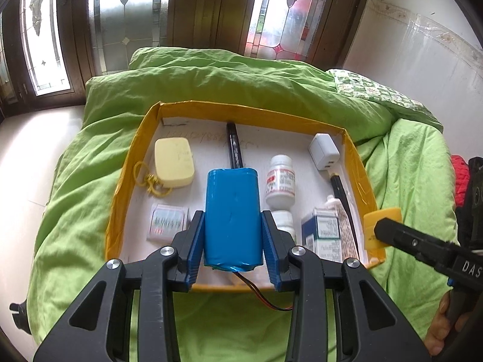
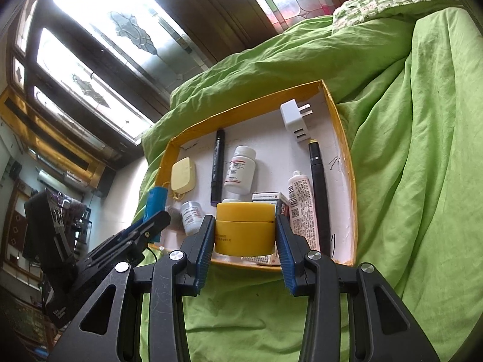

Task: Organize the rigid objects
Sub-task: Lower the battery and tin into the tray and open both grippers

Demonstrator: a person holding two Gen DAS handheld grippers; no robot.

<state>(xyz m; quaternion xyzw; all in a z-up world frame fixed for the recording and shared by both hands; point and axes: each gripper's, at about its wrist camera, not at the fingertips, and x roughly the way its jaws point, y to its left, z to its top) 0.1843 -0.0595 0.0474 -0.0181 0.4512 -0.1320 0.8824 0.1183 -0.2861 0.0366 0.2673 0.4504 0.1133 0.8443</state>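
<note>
Left wrist view: the left gripper (image 1: 232,235) clamps a blue battery pack (image 1: 231,214) above the yellow-rimmed tray (image 1: 126,163); lower it gently ahead, clear of the white bottle (image 1: 280,181). The right gripper (image 2: 245,241) squeezes a yellow jar (image 2: 245,229). Labels are too small to read.

charger (image 2: 294,120) in tray (image 2: 344,126) far right corner, case (image 2: 183,174) left

Tray (image 1: 359,169) right side: bottles (image 1: 280,181), charger (image 1: 323,150) block you.
Open floor: your gap between soap (image 1: 174,163) and marker (image 1: 234,147).
</note>
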